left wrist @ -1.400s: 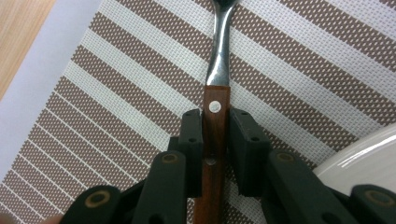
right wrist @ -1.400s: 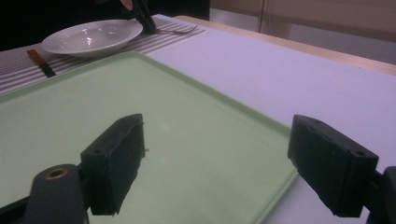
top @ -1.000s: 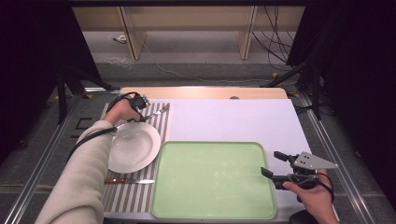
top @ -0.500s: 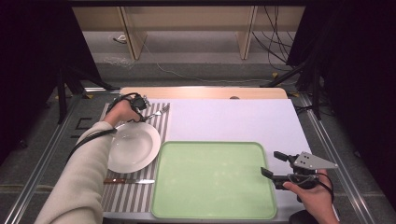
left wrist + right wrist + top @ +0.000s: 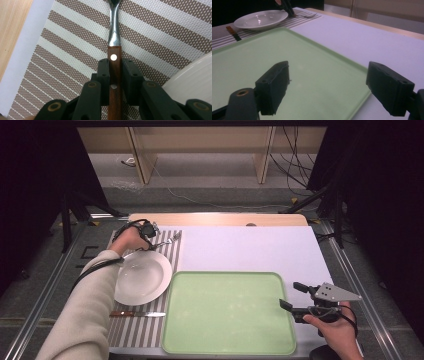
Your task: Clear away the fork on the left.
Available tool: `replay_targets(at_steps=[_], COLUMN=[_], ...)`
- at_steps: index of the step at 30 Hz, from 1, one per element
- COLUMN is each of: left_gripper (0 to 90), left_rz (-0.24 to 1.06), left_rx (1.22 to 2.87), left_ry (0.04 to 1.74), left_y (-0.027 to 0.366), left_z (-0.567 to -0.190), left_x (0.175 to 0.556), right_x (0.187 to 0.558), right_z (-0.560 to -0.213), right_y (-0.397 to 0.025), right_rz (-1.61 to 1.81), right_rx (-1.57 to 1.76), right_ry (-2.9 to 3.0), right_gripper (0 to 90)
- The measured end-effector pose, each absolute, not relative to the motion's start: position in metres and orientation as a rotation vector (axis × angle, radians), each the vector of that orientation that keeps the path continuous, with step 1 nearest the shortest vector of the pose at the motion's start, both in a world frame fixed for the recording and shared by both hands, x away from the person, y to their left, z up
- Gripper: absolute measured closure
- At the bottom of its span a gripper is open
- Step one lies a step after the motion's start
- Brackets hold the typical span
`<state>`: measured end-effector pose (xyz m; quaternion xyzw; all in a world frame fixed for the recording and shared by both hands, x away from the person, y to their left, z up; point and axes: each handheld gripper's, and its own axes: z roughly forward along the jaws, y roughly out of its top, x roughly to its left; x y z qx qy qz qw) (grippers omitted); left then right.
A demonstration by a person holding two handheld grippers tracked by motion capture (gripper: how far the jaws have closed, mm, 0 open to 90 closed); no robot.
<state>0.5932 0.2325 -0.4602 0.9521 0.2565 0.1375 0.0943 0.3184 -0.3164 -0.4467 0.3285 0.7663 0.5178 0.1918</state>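
Fork point(image 5: 167, 241) lies on the striped placemat point(image 5: 145, 320) just beyond the white plate point(image 5: 142, 277), the left gripper point(image 5: 149, 231) at its handle. In the left gripper view the gripper pinches the fork's wooden handle point(image 5: 114, 72) beside the plate point(image 5: 192, 77). In the right gripper view the right gripper point(image 5: 337, 87) hangs spread over the green tray point(image 5: 249, 62), seemingly well apart from the plate.

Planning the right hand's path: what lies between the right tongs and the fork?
In the high view, the green tray and white mat lie between the right tongs and the fork.
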Motion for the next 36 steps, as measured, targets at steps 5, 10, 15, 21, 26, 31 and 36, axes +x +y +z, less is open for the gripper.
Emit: replay_targets(at_steps=[5, 10, 15, 21, 26, 31, 36], left_gripper=[76.6, 76.7, 76.7, 76.6, 76.7, 76.7, 76.6], left_rz=[0.416, 0.426, 0.438, 0.458, 0.487, 0.526, 0.538], left_rx=[2.827, 2.808, 2.800, 2.792, 2.784, 2.776, 2.763], left_ry=[0.758, 0.774, 0.769, 0.774, 0.776, 0.773, 0.790], left_y=[0.234, 0.236, 0.237, 0.239, 0.240, 0.240, 0.240], left_z=[-0.459, -0.456, -0.453, -0.447, -0.442, -0.436, -0.429], left_x=[0.593, 0.593, 0.592, 0.591, 0.590, 0.589, 0.586], right_x=[0.318, 0.318, 0.318, 0.318, 0.318, 0.318, 0.318], right_z=[-0.447, -0.447, -0.447, -0.447, -0.447, -0.447, -0.447], right_y=[-0.316, -0.316, -0.316, -0.316, -0.316, -0.316, -0.316], right_rz=[1.454, 1.454, 1.453, 1.454, 1.453, 1.453, 1.451], right_rx=[0.921, 0.921, 0.919, 0.919, 0.918, 0.919, 0.919], right_ry=[2.152, 2.151, 2.152, 2.153, 2.153, 2.152, 2.154], right_gripper=[19.8, 19.8, 19.8, 19.8, 19.8, 19.8, 19.8])
